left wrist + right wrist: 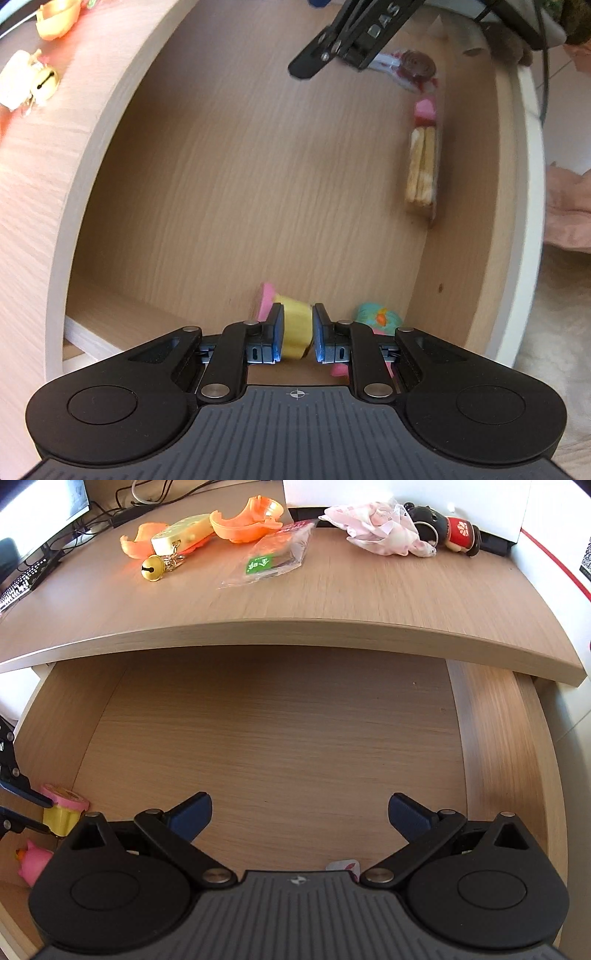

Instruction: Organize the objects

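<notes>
Down in the open drawer (280, 746), the left gripper (298, 332) has its jaws closed on a yellow cup with a pink lid (293, 326), low at the drawer's corner. The right gripper (300, 814) hangs over bare drawer floor, jaws spread wide, holding nothing.

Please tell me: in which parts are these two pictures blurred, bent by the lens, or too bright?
Left wrist view: fisheye bends the drawer rim into an oval; the cracker pack is smeared by blur, while the left gripper on the yellow cup stays sharp. Right wrist view: the desk edge bows; the monitor is washed out; the right gripper is crisp.
</notes>
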Tool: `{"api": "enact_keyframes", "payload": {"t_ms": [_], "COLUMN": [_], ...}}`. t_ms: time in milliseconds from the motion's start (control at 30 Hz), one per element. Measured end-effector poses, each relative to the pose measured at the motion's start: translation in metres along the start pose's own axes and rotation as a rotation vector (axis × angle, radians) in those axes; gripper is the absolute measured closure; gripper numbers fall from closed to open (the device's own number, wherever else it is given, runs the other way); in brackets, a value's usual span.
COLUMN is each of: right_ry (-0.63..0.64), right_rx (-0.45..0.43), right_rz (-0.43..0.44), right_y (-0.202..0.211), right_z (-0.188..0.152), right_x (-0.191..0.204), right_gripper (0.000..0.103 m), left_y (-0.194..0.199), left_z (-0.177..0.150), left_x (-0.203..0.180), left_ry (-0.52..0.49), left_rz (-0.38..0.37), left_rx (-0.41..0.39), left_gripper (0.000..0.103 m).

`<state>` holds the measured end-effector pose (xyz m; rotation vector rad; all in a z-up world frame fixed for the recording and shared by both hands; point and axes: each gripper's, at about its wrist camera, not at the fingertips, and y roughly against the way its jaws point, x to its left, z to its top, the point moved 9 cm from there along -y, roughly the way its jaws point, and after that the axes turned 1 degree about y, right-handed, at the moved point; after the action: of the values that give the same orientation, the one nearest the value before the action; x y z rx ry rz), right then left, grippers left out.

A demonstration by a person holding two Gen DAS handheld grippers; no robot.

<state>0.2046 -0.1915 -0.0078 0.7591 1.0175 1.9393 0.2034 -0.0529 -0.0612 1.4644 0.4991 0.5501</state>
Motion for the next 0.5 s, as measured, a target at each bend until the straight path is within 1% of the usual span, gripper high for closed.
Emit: {"api": "enact_keyframes", "payload": {"t_ms": [67,167,200,233,267,333,367,433,500], "right_ry": [-0.003,-0.012,-0.016,-0.022,-0.028,-0.039,-0.044,-0.054,-0.064], "right_rx": [0.000,0.001,0.001,0.001,0.001,0.003,0.004,0.006,0.008], "right_rz": [0.000,0.002,0.003,0.003,0.003,0.008,0.011,0.016,0.021], "right_y": [0.001,0.002,0.001,0.001,0.002,-0.002,-0.003,-0.003,-0.002], "right_z": [-0.001,-0.003,-0.003,-0.004,-0.005,0.000,0.001,0.001,0.001], "right_x": [0.000,-0.001,-0.002,-0.002,-0.003,-0.002,-0.001,-0.001,-0.002], "right_gripper": [0.001,0.001,0.001,0.001,0.001,0.001,0.001,0.001,0.001], "left_y": [-0.003,-0.002,0.002,0.008,0.015,0.026,0.028,0.031,0.032], "left_z": [0.001,0.008,0.013,0.018,0.022,0.026,0.026,0.025,0.022], "left_x": [0.004,0.024,0.032,0.038,0.042,0.046,0.047,0.052,0.056], "left_ry": [-0.002,0.033,0.057,0.087,0.120,0.161,0.166,0.173,0.204], "left_rz": [0.011,0.123,0.138,0.128,0.099,0.048,0.048,0.085,0.093], "left_rx": [-0.002,-0.051,-0.080,-0.112,-0.141,-0.169,-0.169,-0.168,-0.168], "left_gripper": [0.084,0.085,0.085,0.085,0.085,0.084,0.083,0.082,0.082]}}
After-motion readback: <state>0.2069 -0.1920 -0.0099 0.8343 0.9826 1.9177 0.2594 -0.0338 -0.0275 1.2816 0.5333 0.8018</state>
